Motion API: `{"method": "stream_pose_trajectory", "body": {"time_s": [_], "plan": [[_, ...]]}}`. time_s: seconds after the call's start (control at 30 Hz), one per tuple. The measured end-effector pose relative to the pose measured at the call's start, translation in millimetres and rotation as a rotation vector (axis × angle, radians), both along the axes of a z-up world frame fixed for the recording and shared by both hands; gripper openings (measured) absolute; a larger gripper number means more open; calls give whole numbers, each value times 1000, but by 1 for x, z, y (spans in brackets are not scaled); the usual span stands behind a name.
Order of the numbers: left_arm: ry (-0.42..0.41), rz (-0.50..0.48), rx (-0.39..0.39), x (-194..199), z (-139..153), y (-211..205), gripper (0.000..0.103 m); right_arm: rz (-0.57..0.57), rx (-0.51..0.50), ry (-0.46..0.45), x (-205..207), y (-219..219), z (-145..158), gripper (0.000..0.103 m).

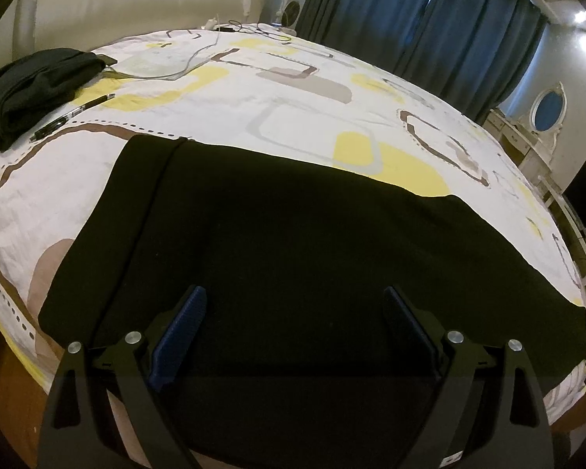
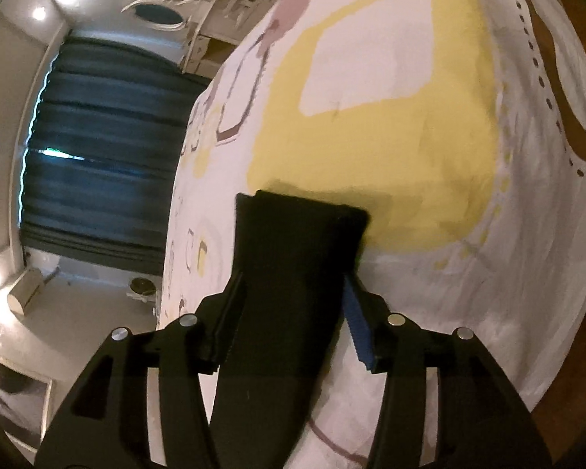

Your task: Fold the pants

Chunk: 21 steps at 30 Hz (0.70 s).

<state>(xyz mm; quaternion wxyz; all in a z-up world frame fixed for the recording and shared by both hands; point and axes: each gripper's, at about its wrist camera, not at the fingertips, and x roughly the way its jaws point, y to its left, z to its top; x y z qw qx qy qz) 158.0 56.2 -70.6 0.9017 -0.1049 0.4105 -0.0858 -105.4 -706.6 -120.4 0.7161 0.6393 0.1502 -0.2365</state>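
Black pants (image 1: 293,242) lie flat across the near part of the bed, waistband at the left. My left gripper (image 1: 295,305) hovers just above them near the bed's front edge, jaws wide open and empty. In the right wrist view, my right gripper (image 2: 293,285) is closed on the end of the black pants (image 2: 289,258). The fabric runs between the two fingers and sticks out past the tips, held above the yellow patch of the bedsheet (image 2: 410,148). The blue pad (image 2: 357,320) of the right finger presses the cloth.
The bed has a white sheet with yellow and brown shapes (image 1: 293,90). A folded black garment (image 1: 35,86) and a pen (image 1: 70,117) lie at the far left. Cables (image 1: 199,51) lie near the headboard (image 1: 144,4). Dark curtains (image 1: 418,11) hang behind; a dresser (image 1: 527,136) stands at right.
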Motion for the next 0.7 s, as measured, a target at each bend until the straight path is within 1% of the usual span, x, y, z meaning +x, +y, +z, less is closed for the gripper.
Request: {"method": "stream_pose_trajectory", "body": {"time_s": [0.07,0.1,0.13,0.17,0.2,0.27,0.37,0.43,0.63,0.7], "plan": [[0,1,7,0,-1,-1,90,8,16,-28,3,-5,-6,57],[-1,1,14,0,-1,-2,91,15,15,-31,7,-7,-7,57],[-2,1,19,0,-1,-3,91,23,13,-41,10,-10,-7,62],[-3,1,24,-1,-1,-4,91,30,12,-72,14,-13,-8,72],[-3,1,28,-1,-2,-5,91,43,13,-89,18,-15,-9,76],[-4,3,32,0,-2,-5,91,68,11,-102,25,-18,-7,90],[-6,8,30,-1,-2,-5,92,105,14,-100,35,-22,-3,101],[-6,7,30,-1,-2,-5,92,123,19,-84,38,-24,-2,101],[-7,6,27,-1,-2,-5,92,149,17,-90,38,-26,-1,101],[-6,7,26,-1,-2,-5,92,164,3,-58,40,-27,1,94]]}}
